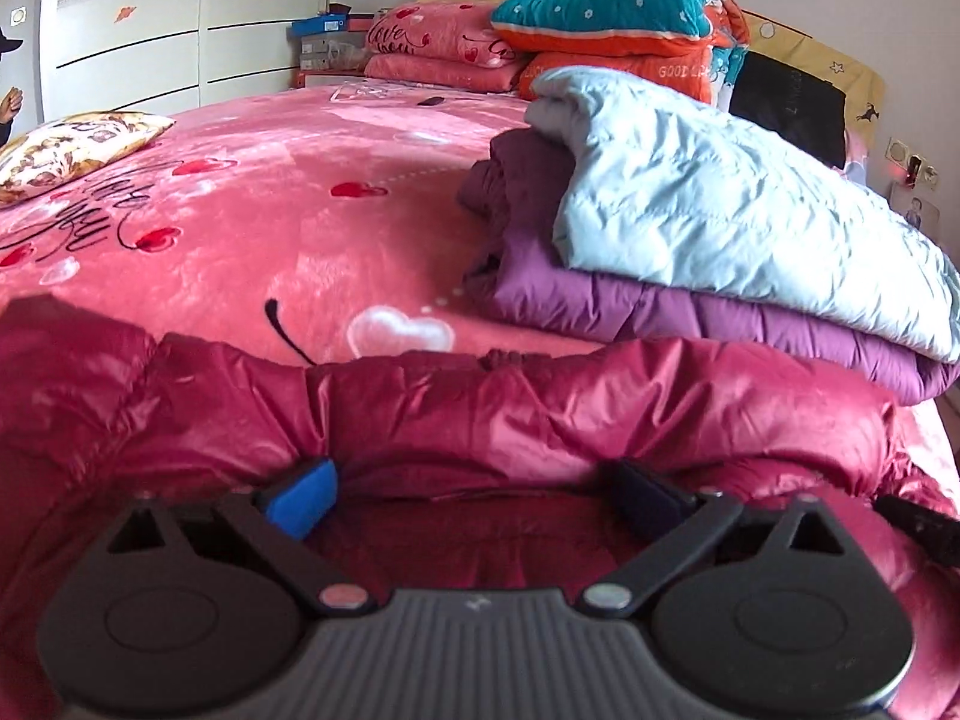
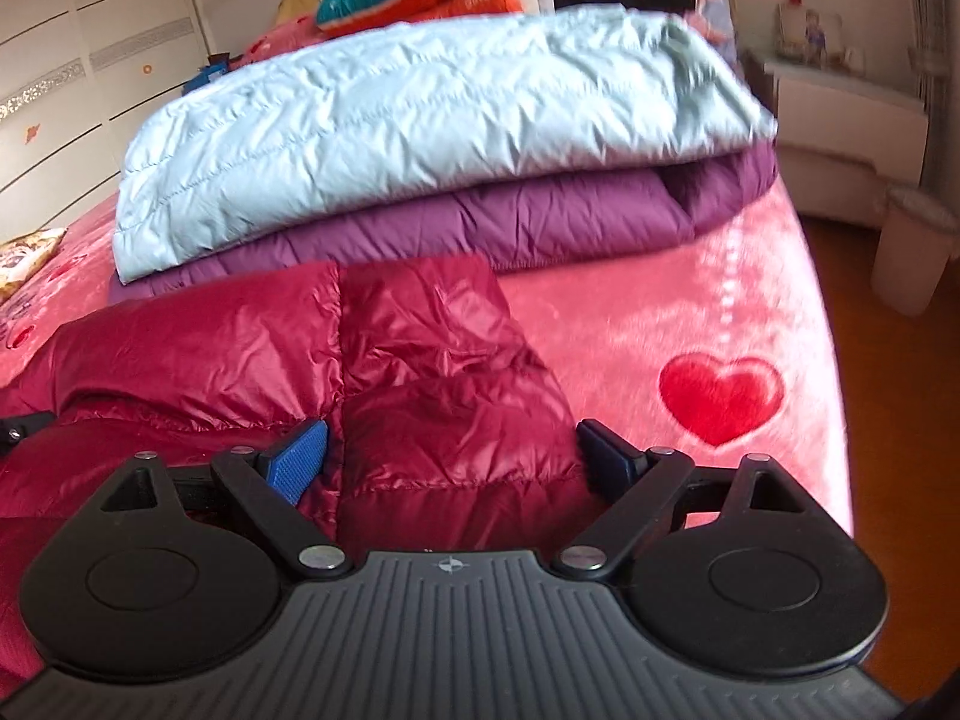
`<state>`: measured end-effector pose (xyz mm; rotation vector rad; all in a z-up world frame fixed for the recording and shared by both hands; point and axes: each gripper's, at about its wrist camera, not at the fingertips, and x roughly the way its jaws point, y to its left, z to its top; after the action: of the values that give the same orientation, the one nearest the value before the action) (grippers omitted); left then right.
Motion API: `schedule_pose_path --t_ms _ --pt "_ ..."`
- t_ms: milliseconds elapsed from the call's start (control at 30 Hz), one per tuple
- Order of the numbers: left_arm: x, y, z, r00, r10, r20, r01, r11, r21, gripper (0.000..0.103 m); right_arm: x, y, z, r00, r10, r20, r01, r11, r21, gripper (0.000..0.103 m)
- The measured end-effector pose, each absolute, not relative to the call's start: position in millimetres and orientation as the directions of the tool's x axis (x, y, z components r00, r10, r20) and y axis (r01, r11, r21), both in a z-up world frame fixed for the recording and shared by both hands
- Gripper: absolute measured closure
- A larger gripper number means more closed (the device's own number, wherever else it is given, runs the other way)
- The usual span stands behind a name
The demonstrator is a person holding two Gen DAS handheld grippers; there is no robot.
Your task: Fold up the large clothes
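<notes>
My left gripper (image 1: pixel 474 492) sits low over the dark red down jacket (image 1: pixel 540 408), pointing across the bed toward the headboard end. Its jaws stand wide apart, with a bunched ridge of the jacket's fabric lying between and just ahead of the fingertips (image 1: pixel 303 501). I cannot tell whether either pad presses into the cloth. Nothing is clamped.

My right gripper (image 2: pixel 459 459) is held level and low over the same jacket (image 2: pixel 240 348), aimed at the stack of folded garments. Its jaws are likewise spread wide. A flat section of the jacket, with a vertical seam, lies between the fingers. The left blue pad (image 2: pixel 297 459) sits at that seam; the right finger rests at the jacket's edge where it meets the pink bedspread (image 2: pixel 690 312). Nothing is gripped.

The jacket lies spread on the bed's near edge, crumpled on my left side, flatter on my right.

Beyond it, a light blue down jacket (image 2: pixel 408 126) lies folded on top of a purple one (image 2: pixel 480 222); the red jacket's far edge is just beside that stack. Folded quilts (image 1: pixel 612 18) and pink pillows (image 1: pixel 444 42) stand at the headboard.
</notes>
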<state>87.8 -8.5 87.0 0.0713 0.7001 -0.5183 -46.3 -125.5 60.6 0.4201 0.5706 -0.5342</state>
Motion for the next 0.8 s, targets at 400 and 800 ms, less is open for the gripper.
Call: schedule_pose_path --t_ms 400,800 --pt "70.5 28.0 119.7 0.604 -0.527 -0.598 0.523 0.828 -0.202 0.007 -95.9 -183.2 74.1 0.842 -0.06 -0.536 0.408 0.72 0.561 0.0" --pt "83.9 212.8 149.5 0.547 -0.51 -0.663 0.336 0.86 -0.384 0.007 -158.3 -228.2 29.3 0.909 0.287 -0.301 0.154 0.44 0.885 0.0"
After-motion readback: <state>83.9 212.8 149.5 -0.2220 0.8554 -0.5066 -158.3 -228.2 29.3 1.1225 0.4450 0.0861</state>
